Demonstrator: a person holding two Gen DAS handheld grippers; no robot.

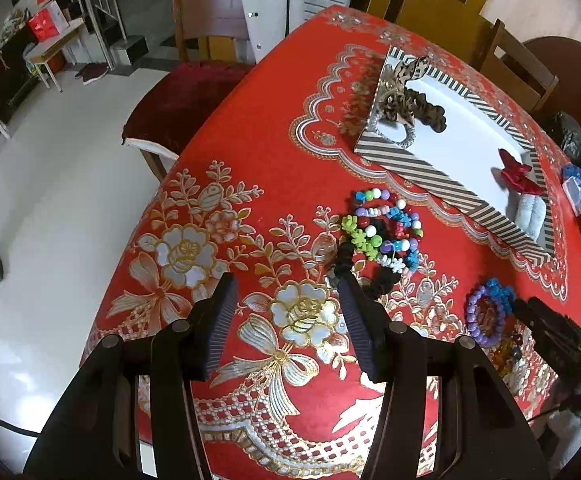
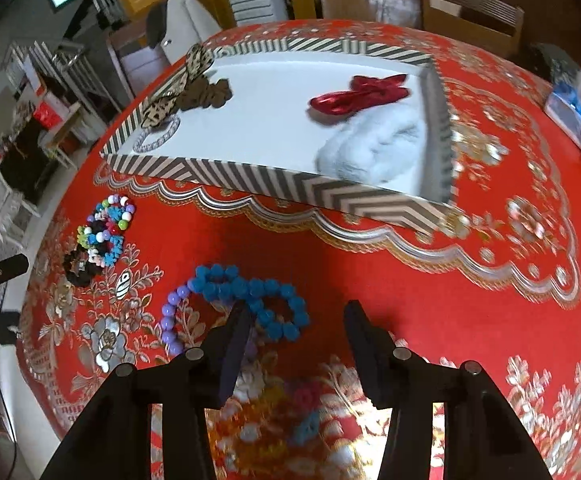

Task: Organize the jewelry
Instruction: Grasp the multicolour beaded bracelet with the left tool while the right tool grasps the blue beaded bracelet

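A striped tray (image 1: 418, 166) (image 2: 250, 178) with a white floor sits on the red table. In it lie a red bow (image 2: 360, 94), a white furry scrunchie (image 2: 374, 146), a brown scrunchie (image 2: 206, 96), a leopard bow (image 2: 158, 110) and a sparkly bangle (image 2: 158, 136). A pile of colourful bead bracelets with a black scrunchie (image 1: 382, 232) (image 2: 102, 232) lies just beyond my open left gripper (image 1: 288, 292). A blue bead bracelet (image 2: 250, 296) and a purple one (image 2: 170, 320) (image 1: 484, 316) lie just ahead-left of my open right gripper (image 2: 296, 316). More blurred jewelry lies under it.
The round table's edge (image 1: 162, 216) drops to a white floor on the left. Wooden chairs (image 1: 434, 0) stand behind the table. Blue boxes and bags (image 1: 574, 184) sit at the right edge. The right gripper shows in the left wrist view (image 1: 546, 328).
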